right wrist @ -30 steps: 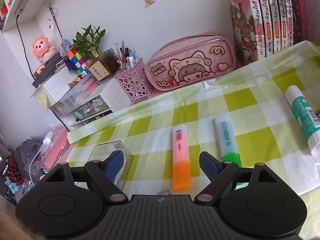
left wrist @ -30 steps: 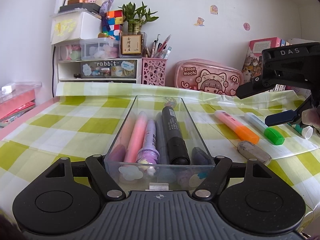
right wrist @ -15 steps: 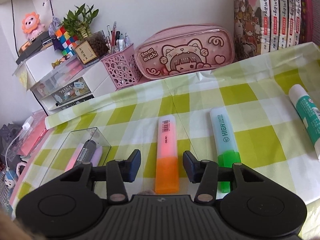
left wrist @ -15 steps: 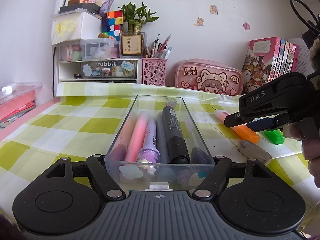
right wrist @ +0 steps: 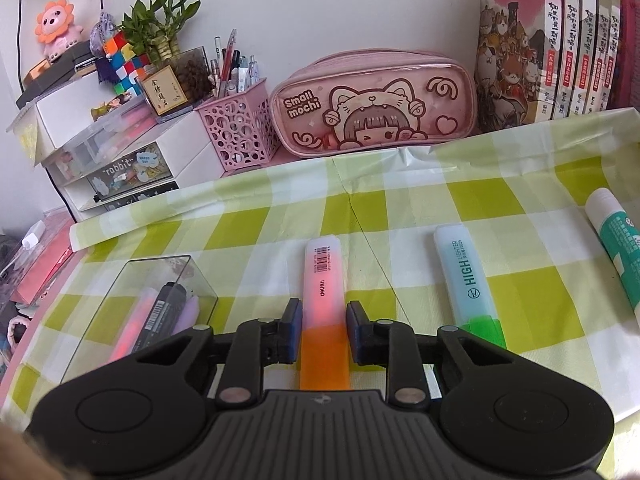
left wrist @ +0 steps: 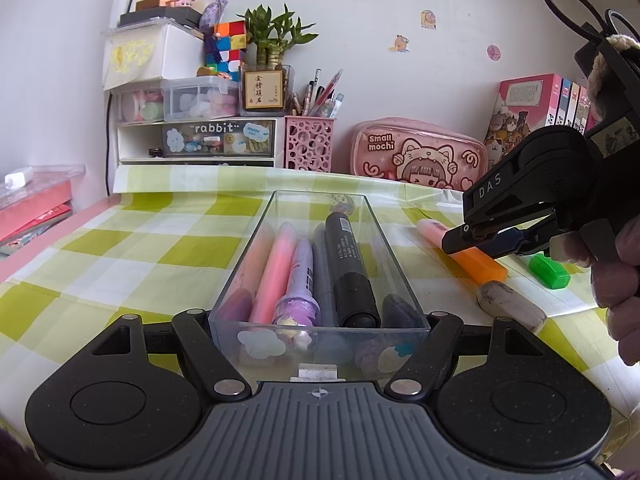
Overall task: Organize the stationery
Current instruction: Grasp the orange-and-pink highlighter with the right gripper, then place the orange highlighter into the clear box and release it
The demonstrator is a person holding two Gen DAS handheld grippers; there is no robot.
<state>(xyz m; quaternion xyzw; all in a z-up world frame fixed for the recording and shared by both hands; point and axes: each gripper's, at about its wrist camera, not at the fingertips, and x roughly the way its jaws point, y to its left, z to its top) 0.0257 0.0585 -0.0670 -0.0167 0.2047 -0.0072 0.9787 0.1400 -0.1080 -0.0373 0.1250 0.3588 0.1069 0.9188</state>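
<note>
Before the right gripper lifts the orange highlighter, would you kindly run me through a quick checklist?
1. right gripper straddles the orange highlighter, one finger on each side: ok.
2. Pads firmly clamped on it: cannot tell; they sit right at its sides.
3. Grip lies near the cap joint, not at the body's middle: not ok, it may tilt.
4. left gripper holds the clear tray at its near end: ok.
5. Room in the tray, already holding several markers: cannot tell.
6. green highlighter lies apart from the grasp: ok.

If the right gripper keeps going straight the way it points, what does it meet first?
The right gripper already straddles the flat orange-capped pink highlighter; it would slide along that barrel over the checked tablecloth, probably toward the pink cat pencil case.
</note>
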